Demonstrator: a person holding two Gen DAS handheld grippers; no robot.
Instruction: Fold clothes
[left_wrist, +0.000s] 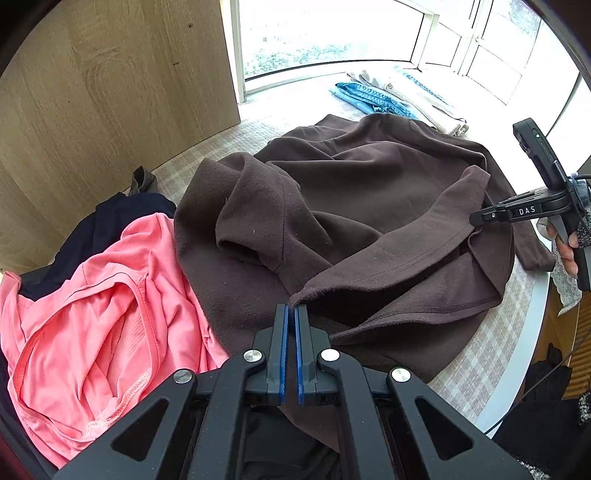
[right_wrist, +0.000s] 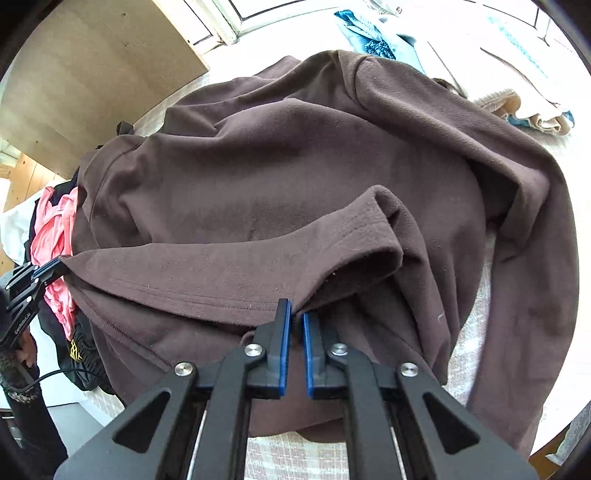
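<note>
Pale checked tabletop (left_wrist: 236, 136) beside a light wooden panel (left_wrist: 110, 110); bright daylight through white-framed windows (left_wrist: 321, 33) behind.

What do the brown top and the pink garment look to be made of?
Brown top: likely fleece or brushed knit; matte, fuzzy nap with lint specks and a stitched hem. Pink garment: probably thin synthetic sportswear; smooth with a slight sheen and a perforated mesh panel. Both hand-held grippers (left, right) pinch the brown top's hem.
</note>
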